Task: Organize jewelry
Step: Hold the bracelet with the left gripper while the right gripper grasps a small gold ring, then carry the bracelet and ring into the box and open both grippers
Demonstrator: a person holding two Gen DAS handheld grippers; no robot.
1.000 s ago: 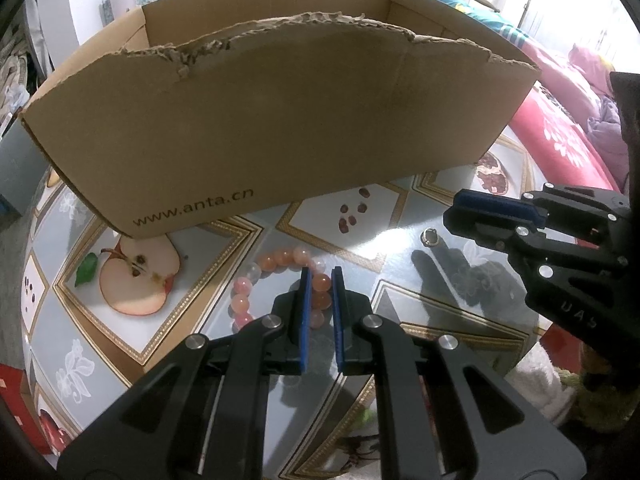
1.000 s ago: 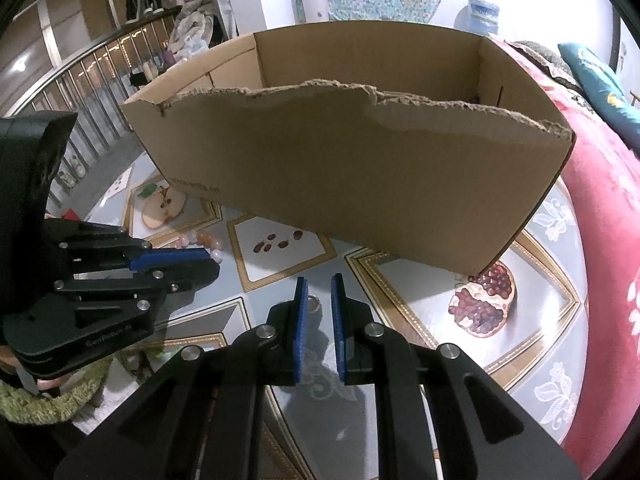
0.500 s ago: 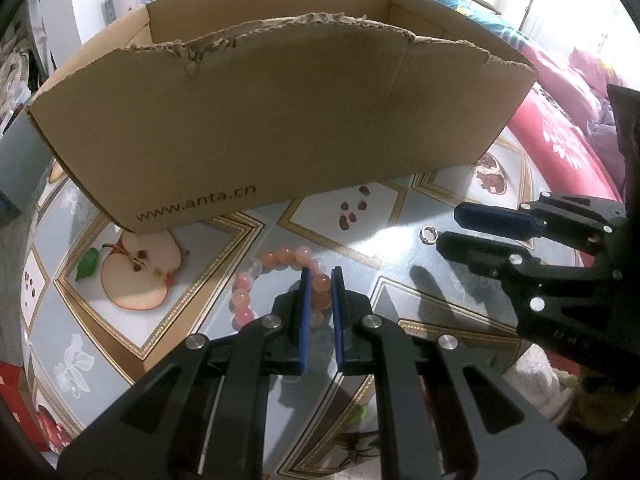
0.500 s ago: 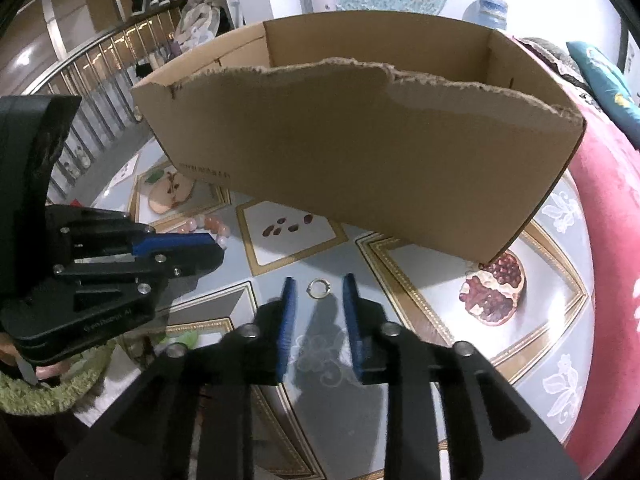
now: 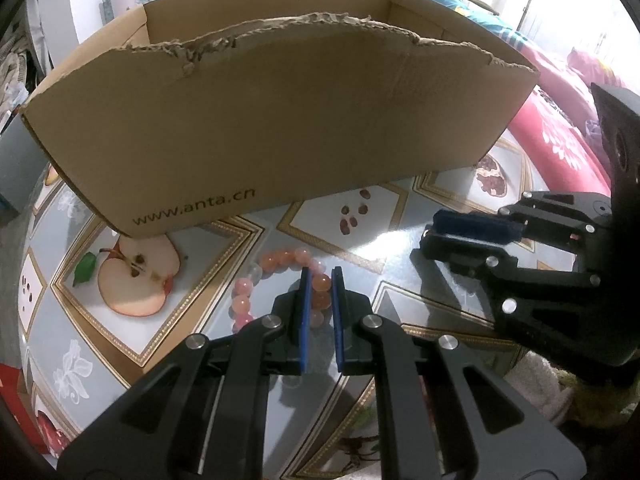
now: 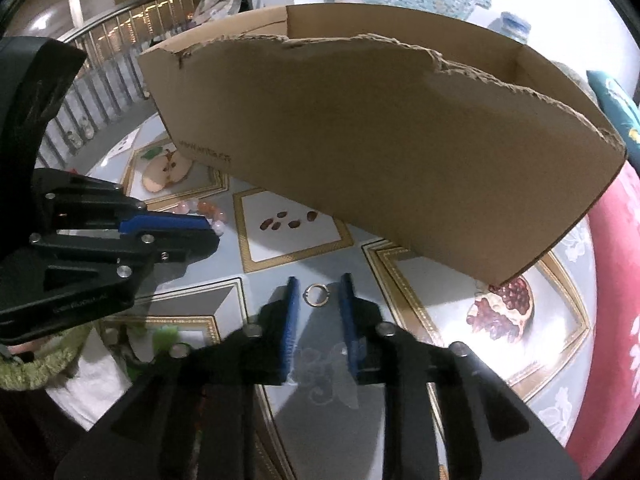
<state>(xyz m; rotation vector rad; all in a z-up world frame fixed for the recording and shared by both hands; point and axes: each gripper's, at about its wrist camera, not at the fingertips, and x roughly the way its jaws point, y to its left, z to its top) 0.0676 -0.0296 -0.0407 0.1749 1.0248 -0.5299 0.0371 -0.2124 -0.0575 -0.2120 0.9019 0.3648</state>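
Observation:
A pink and orange bead bracelet (image 5: 276, 276) lies on the glossy fruit-print table. My left gripper (image 5: 319, 276) is narrowly parted with the bracelet's near beads between its blue pads, touching or just apart. A small metal ring (image 6: 317, 294) lies flat on the table. My right gripper (image 6: 320, 284) is open with the ring between its fingertips, not touching it. The right gripper also shows in the left wrist view (image 5: 452, 236), where the ring is hidden behind it. The left gripper and bracelet (image 6: 204, 210) show in the right wrist view.
A large open cardboard box (image 5: 280, 120) with a torn front rim stands just behind both items; it also shows in the right wrist view (image 6: 380, 152). A red floral bedspread (image 5: 560, 92) lies to the right. A railing (image 6: 100, 80) runs at far left.
My right gripper opened from shut, moved forward, and now straddles the ring. My left gripper has stayed over the bracelet with little change.

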